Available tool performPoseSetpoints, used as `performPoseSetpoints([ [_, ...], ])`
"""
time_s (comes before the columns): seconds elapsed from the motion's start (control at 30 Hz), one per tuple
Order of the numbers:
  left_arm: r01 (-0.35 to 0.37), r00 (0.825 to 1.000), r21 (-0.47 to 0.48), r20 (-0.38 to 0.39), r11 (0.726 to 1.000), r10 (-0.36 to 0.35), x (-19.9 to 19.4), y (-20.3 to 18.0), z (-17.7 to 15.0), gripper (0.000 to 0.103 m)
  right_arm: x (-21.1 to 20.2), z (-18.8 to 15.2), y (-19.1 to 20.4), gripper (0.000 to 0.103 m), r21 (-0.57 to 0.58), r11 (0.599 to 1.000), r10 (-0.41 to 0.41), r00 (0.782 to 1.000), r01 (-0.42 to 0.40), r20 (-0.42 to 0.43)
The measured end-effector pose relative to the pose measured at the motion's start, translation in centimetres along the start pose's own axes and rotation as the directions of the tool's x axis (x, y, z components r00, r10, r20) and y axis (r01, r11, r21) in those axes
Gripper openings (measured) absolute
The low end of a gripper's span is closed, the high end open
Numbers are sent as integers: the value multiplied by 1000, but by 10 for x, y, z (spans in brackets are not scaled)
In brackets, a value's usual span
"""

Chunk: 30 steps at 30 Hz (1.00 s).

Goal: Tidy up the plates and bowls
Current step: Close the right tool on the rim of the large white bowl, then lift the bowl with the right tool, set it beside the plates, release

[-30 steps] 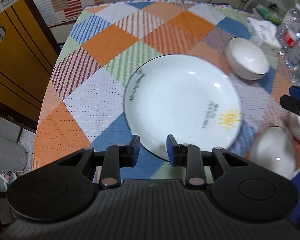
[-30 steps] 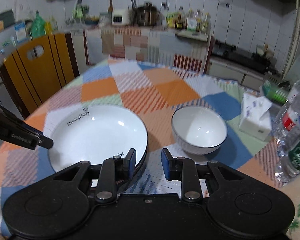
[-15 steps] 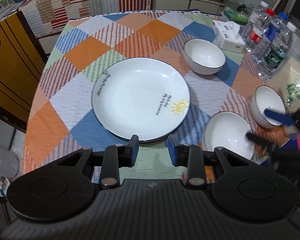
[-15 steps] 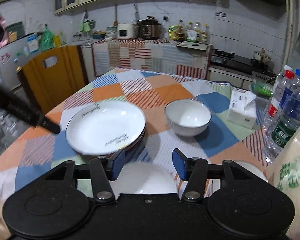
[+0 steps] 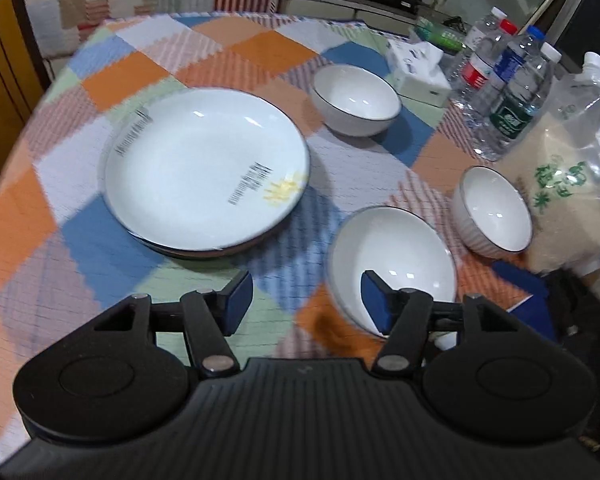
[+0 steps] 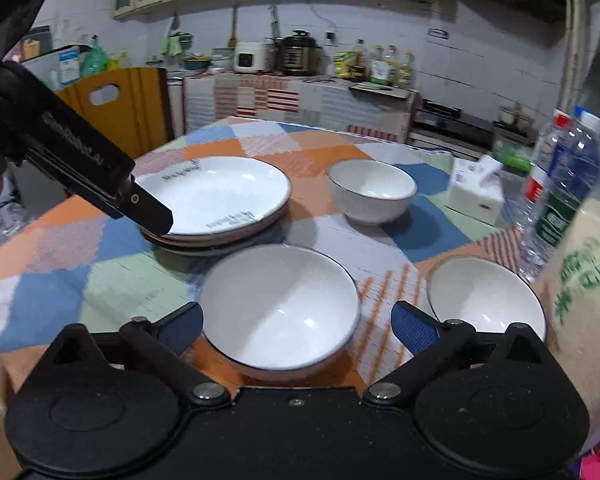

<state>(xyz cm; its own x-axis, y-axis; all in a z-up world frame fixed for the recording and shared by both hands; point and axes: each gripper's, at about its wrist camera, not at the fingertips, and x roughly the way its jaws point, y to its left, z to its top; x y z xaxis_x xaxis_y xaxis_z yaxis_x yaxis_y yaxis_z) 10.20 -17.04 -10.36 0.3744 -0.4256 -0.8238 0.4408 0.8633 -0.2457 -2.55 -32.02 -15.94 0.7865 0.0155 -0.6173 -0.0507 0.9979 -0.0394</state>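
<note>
- Right wrist view: a stack of white round plates (image 6: 216,200) with printed lettering sits on the checked orange, blue and green tablecloth (image 6: 60,280); every other place here is given from this stack.
- Just beside the stack, on its camera side, stands a wide white bowl with a dark rim (image 6: 280,308).
- Beyond the stack's right edge stands a smaller white bowl (image 6: 372,190), apart from it.
- A third white bowl (image 6: 486,300) stands well to the right of the stack, touching a clear bag of rice with green print (image 6: 580,272).
- The right gripper (image 6: 296,322) is spread wide, its blue pads either side of the wide bowl, gripping nothing.
- The left gripper (image 5: 306,306) is also wide apart and empty, on the stack's camera side.
- Clear water bottles (image 5: 508,92) and a white tissue box (image 5: 416,68) stand far right of the stack.
</note>
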Motion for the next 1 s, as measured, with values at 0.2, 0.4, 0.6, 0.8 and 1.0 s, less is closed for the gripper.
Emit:
performPoseSetpoints([
  [0.2, 19, 999, 7, -41, 1000, -18, 35, -10, -8, 59, 19, -14, -7, 102, 37, 998, 43, 996, -41, -80],
  [0.4, 57, 997, -42, -57, 998, -59, 55, -5, -13, 53, 43, -18, 8, 102, -63, 994, 78, 985, -89, -155],
  [0.6, 88, 993, -48, -73, 995, -91, 68, -4, -17, 16, 63, -17, 7, 102, -54, 993, 92, 982, -102, -167],
  [0.8, 107, 990, -84, -85, 991, -114, 58, 1, -19, 16, 62, -12, 2, 100, -21, 991, 128, 977, -133, -172],
  [1.0, 95, 991, -64, -85, 993, -100, 29, 8, -20, 16, 43, -6, 18, 100, -78, 987, 127, 982, -139, -140],
])
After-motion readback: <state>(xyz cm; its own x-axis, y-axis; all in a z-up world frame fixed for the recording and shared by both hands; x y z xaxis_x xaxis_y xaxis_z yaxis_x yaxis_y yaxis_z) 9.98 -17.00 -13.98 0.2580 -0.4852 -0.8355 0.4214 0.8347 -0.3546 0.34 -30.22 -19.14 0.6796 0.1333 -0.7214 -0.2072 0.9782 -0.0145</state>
